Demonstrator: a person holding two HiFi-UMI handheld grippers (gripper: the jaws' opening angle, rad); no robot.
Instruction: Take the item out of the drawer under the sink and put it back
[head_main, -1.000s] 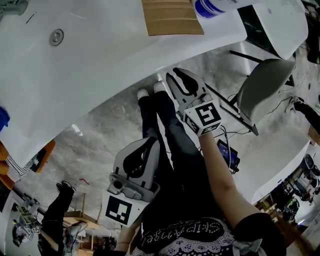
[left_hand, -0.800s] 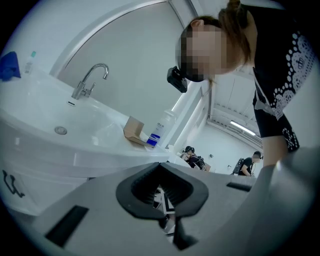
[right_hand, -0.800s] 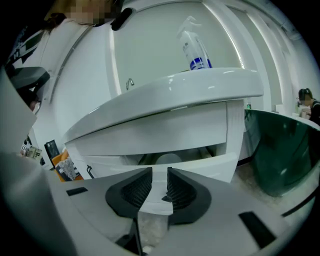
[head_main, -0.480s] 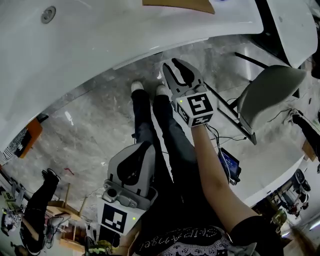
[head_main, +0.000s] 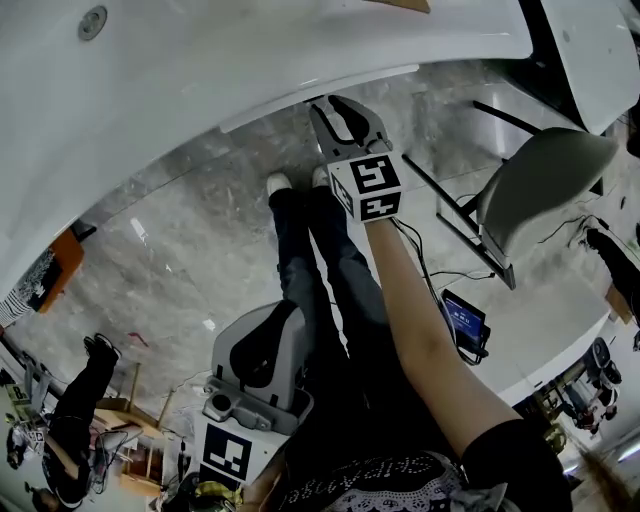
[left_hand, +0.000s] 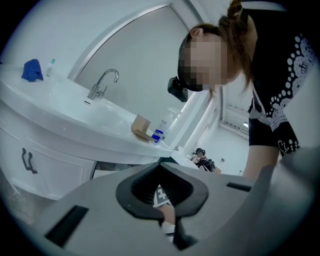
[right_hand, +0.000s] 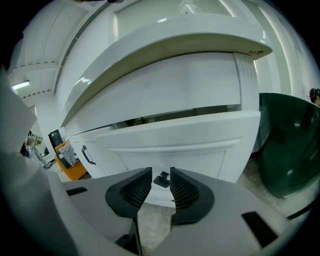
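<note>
Our right tool (right_hand: 161, 172) stands part open and empty, drawer handle (right_hand: 161, 180) framed ahead between its jaws. If we close off-centre, it may slip off. Left tool (left_hand: 161, 164) closed, empty.

Left gripper (left_hand: 160, 165) up close, jaw tips meeting, nothing between. Behind: white vanity counter (left_hand: 60, 117), chrome faucet (left_hand: 102, 82), blue cloth (left_hand: 32, 70) far left, cardboard box (left_hand: 141, 127) beside a blue-labelled bottle (left_hand: 158, 134). Person (left_hand: 272, 75) leans in at right.

White drawer (right_hand: 175, 145) w/ blk handle (right_hand: 161, 179); grey marbled floor (head_main: 180, 250).
</note>
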